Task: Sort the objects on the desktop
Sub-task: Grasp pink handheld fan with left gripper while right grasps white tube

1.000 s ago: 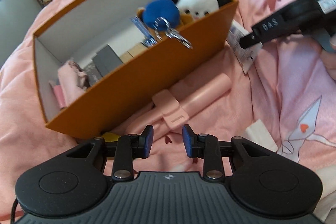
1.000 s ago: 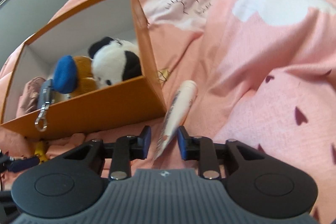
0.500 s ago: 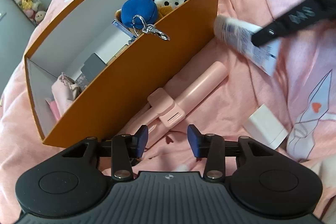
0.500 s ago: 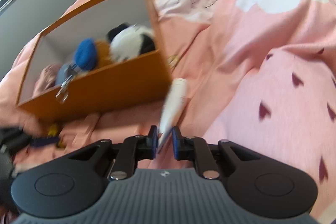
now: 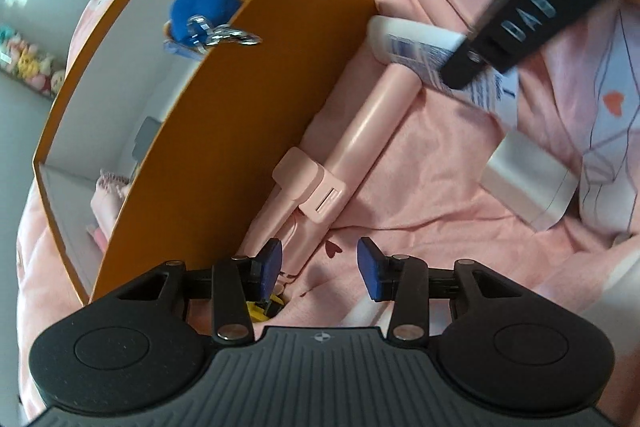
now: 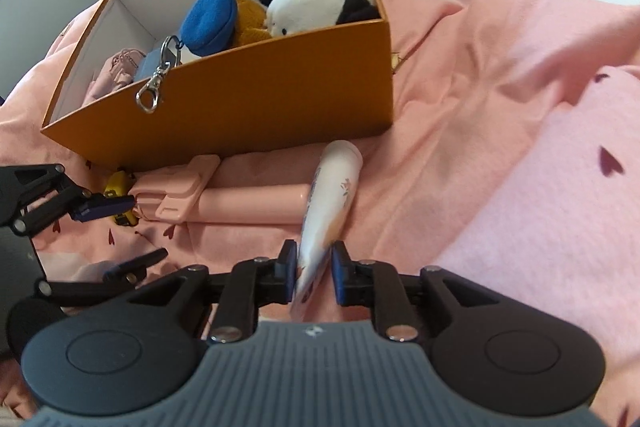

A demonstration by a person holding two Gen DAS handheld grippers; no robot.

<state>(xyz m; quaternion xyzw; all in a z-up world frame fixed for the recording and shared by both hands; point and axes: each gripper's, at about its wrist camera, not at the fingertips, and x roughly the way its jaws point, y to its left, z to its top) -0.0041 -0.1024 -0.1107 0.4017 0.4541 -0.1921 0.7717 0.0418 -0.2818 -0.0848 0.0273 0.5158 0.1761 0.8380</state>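
Now my right gripper (image 6: 314, 273) has the white tube (image 6: 330, 205) pinched at its flat tail end, and the tube looks lifted a bit. A second ago the fingers were only around it, with more room. So the pick-up looks done, and I think the orange box (image 6: 280, 107) comes next.

The tube's long side runs away from me. Its round cap end points at the box's near corner, close to it, above the pink selfie stick (image 6: 240, 201).

My left gripper (image 5: 319, 267) is open wide and holds nothing. It has moved closer to the stick's folded end.

Further off, the box already holds a blue plush (image 6: 208, 23), a panda plush (image 6: 316, 5) and a metal clip (image 6: 154, 87) hanging over the wall.
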